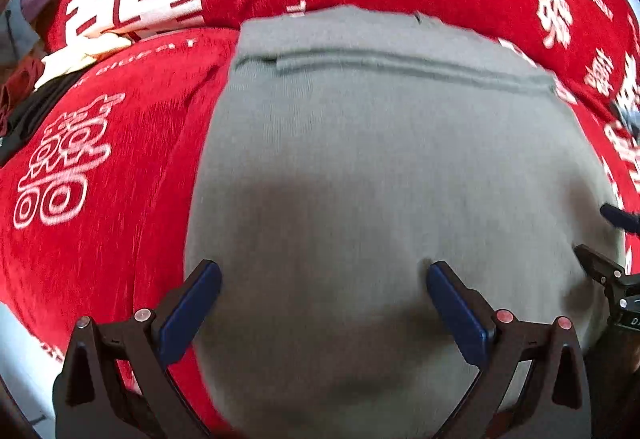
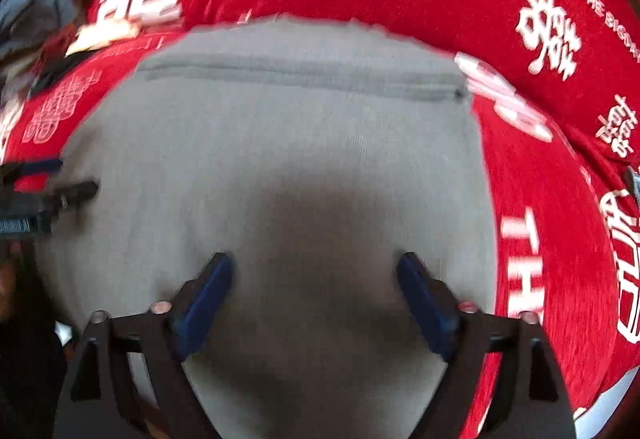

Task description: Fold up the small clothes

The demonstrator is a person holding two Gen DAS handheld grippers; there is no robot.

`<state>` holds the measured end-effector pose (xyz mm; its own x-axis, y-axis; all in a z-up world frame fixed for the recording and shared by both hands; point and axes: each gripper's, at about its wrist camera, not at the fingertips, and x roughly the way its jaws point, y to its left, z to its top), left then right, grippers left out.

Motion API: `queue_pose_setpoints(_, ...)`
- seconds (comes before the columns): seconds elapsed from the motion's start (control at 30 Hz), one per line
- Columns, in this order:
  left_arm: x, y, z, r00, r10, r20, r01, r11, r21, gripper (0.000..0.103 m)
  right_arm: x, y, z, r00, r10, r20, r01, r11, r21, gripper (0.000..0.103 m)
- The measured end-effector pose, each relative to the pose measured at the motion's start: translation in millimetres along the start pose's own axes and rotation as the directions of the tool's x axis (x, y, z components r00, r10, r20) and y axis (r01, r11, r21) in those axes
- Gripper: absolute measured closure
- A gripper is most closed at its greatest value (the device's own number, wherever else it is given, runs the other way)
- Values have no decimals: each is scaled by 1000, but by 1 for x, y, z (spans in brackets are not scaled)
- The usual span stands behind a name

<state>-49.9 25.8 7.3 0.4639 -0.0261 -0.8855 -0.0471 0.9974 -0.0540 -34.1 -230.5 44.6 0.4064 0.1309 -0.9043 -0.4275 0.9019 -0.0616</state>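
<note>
Red cloth (image 1: pixel 100 259), grey garment (image 1: pixel 380 167) under both tools

grey garment (image 1: pixel 380 159): near edge cut off below | clothes pile (image 1: pixel 28 79): small, items indistinct | right view: motion-blurred

I see a red cloth (image 1: pixel 120 239) with white characters and lettering covering the support surface. 1 grey garment (image 1: pixel 380 159) lies flat on it, seamed band at its far edge. At far left, a cream item (image 1: pixel 80 55) and dark clothes (image 1: pixel 24 111) lie heaped; details unclear.
</note>
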Motion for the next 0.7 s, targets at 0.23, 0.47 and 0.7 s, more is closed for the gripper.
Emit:
queue_pose_setpoints(0.23, -25, -12, -20, 1000, 20, -12, -18, 990, 139, 0, -19, 13, -26, 996, -26, -85, 15, 992, -127, 13)
queue_pose_setpoints(0.47, -7, -68, -11, 999, -25, -28, 31, 972, 232, 0, -8, 63, 6, 999, 50, -12, -52, 980, -191, 13)
queue_pose_setpoints(0.7, -6, -49, -35, 998, -20, -54, 30, 980, 195, 0, -6, 47, -27, 999, 30, -30, -36, 974, -222, 12)
